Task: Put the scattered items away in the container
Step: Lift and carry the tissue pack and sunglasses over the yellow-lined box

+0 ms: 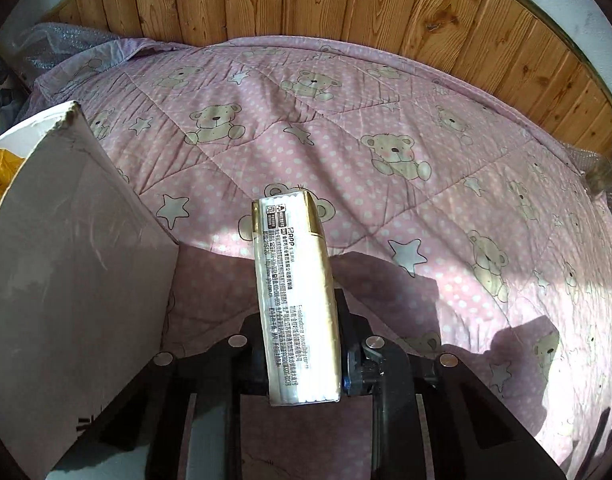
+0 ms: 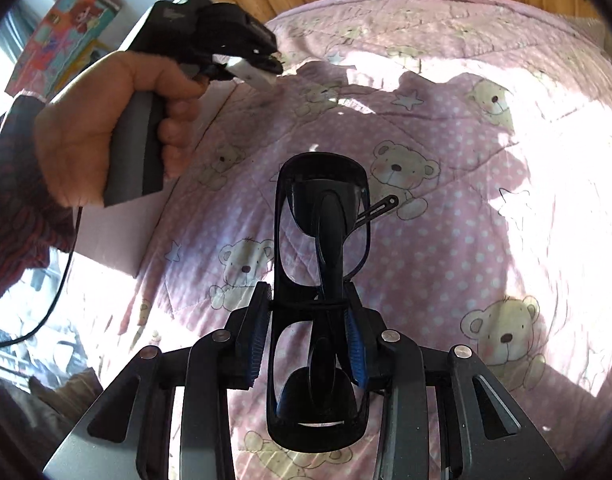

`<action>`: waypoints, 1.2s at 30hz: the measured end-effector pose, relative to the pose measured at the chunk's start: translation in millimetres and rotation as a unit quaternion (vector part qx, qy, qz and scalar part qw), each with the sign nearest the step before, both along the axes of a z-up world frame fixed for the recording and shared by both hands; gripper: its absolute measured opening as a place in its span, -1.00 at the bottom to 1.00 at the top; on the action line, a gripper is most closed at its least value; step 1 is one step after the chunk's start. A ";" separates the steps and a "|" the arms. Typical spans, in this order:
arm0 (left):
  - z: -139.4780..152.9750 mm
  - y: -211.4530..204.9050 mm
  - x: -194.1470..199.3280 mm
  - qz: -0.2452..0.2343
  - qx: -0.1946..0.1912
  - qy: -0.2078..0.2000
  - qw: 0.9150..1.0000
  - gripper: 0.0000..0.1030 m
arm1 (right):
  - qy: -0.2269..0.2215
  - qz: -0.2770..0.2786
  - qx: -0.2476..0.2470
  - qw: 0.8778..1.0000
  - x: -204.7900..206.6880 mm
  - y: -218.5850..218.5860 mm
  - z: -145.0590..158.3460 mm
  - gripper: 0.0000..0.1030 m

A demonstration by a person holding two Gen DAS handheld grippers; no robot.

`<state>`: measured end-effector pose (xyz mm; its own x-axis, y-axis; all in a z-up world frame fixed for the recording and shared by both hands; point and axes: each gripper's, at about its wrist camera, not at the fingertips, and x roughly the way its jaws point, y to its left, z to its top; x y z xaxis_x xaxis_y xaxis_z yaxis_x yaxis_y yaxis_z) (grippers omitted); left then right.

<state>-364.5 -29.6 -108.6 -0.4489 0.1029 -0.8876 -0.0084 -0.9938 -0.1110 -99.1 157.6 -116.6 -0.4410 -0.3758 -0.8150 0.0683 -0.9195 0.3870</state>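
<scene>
Above pink quilt (image 1: 385,128), left claw (image 1: 302,356) pinches tissue pack (image 1: 296,292) lengthwise, pointing forward.

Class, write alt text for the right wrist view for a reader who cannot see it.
The right tool grips folded black plastic sunglasses above a pink bear-print quilt. At upper left, a hand holds the left tool, shut on a small white packet.

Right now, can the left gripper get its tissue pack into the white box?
Probably yes: the left gripper, shut on the tissue pack, is right beside the white box, with nothing between them.
</scene>
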 end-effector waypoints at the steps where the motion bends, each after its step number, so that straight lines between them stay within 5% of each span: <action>1: 4.0 0.9 5.5 -0.007 0.003 0.004 1.000 -0.54 | 0.001 -0.007 -0.003 1.000 3.5 -0.5 0.9 -0.30; 19: 70.9 -33.0 161.9 -0.094 0.101 0.050 0.989 -0.54 | 0.018 -0.108 -0.011 0.994 59.4 -33.8 31.8 -0.29; 36: 94.4 -121.9 268.5 -0.058 0.126 0.093 0.986 -0.54 | 0.056 -0.051 0.020 0.997 98.5 -122.9 64.8 -0.29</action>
<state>-96.1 -151.5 -14.2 -0.5736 0.3689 -0.7313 -0.1632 -0.9264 -0.3392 -0.7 34.7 -51.8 -0.5649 -0.2925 -0.7716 0.0139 -0.9383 0.3455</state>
